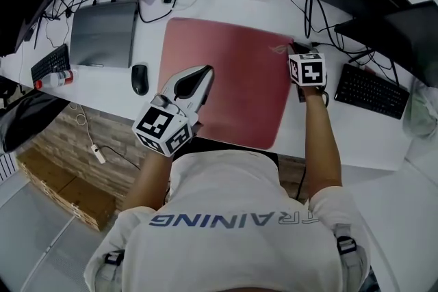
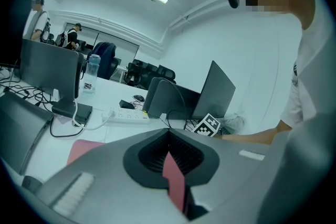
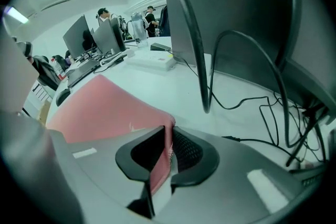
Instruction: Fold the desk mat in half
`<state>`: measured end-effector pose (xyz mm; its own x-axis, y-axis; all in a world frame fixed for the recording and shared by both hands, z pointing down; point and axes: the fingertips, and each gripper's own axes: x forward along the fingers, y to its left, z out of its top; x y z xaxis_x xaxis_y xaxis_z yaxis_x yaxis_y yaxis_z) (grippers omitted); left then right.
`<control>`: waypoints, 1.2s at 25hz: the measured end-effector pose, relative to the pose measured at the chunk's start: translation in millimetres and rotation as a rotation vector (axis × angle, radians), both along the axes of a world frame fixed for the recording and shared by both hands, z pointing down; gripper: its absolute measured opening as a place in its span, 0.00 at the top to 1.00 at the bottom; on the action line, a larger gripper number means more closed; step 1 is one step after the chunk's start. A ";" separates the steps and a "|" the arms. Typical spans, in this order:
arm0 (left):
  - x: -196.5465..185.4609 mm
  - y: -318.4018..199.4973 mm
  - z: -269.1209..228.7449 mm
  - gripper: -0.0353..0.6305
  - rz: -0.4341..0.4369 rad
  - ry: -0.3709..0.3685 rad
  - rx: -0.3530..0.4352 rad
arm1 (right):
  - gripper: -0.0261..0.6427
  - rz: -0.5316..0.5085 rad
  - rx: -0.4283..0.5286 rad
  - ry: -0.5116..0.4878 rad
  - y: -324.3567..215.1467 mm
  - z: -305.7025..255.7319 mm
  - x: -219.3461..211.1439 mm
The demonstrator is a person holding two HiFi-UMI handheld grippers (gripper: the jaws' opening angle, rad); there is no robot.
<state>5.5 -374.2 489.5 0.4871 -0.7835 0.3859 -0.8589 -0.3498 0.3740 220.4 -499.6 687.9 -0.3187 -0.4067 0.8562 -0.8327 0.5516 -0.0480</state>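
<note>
A mouse (image 1: 139, 78) sits just beside the left edge of the red desk mat (image 1: 236, 72), which lies on the white counter (image 1: 356, 140) in front of the person. The left gripper (image 2: 169, 157) has its jaws clamped on a strip of the mat near that left side. The right gripper (image 3: 169, 152) pinches the mat's far right corner, close to a cable (image 3: 204, 94) and a keyboard (image 1: 371, 91). Both bites look shallow, so the mat could slip free as it lifts. The two holds also sit unevenly, which could skew the fold, and a swinging flap might knock the mouse.
</note>
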 end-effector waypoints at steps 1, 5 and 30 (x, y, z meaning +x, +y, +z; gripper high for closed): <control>-1.7 1.9 -1.1 0.95 -0.004 -0.003 0.002 | 0.86 -0.004 0.018 0.002 1.2 -4.4 -0.6; -6.2 9.3 -5.7 0.95 -0.025 -0.014 0.013 | 0.87 -0.042 0.110 0.012 8.3 -27.3 -6.1; -128.0 129.0 -52.6 0.95 -0.191 -0.034 0.133 | 0.88 -0.181 0.221 -0.256 160.0 -144.1 -158.5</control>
<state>-122.5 -245.2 436.9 0.3140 -0.9052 0.2863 -0.9254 -0.2244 0.3053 62.0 -339.6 543.8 -0.5940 -0.4906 0.6375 -0.6977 0.7087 -0.1048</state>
